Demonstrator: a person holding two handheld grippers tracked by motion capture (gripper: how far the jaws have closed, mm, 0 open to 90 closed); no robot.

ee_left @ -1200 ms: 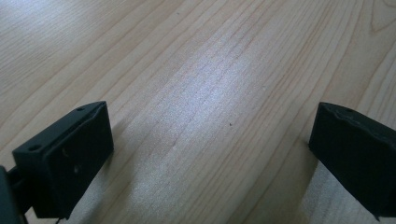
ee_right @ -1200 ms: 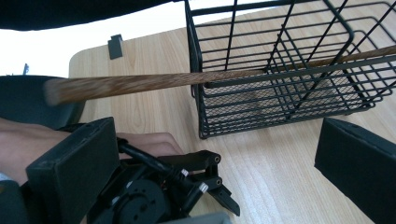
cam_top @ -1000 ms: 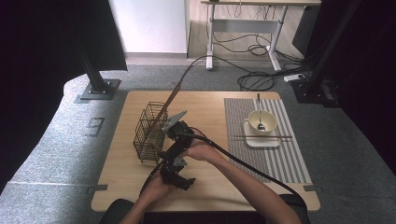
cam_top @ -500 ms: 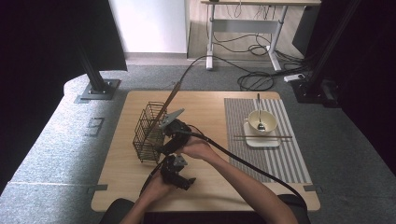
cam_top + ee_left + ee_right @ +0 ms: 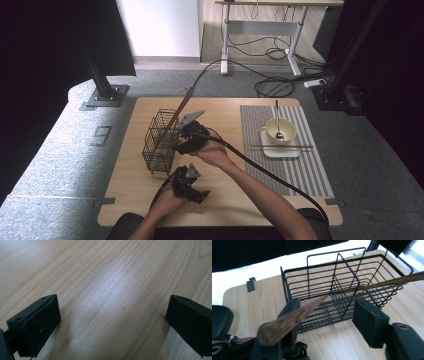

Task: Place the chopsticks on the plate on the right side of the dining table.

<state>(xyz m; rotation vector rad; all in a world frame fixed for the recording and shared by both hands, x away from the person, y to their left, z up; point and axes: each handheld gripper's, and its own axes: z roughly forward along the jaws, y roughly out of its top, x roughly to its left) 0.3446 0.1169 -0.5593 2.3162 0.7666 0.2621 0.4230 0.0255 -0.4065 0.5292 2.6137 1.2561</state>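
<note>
Worktop [image 5: 135,185] from the high view: wire basket [image 5: 159,142] near its left edge, right gripper [image 5: 186,141] right beside it, left gripper [image 5: 192,186] near the front edge. Left gripper view: jaws wide apart over bare wood. Right gripper view: jaws apart, a wooden chopstick [image 5: 317,305] resting along one jaw, slanting over the basket.

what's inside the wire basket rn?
One wooden chopstick slants in the black wire basket, its top end leaning out by the right gripper, whose jaws stand apart. The basket's other compartments look empty; the chopstick's bottom tip is hard to make out.
</note>
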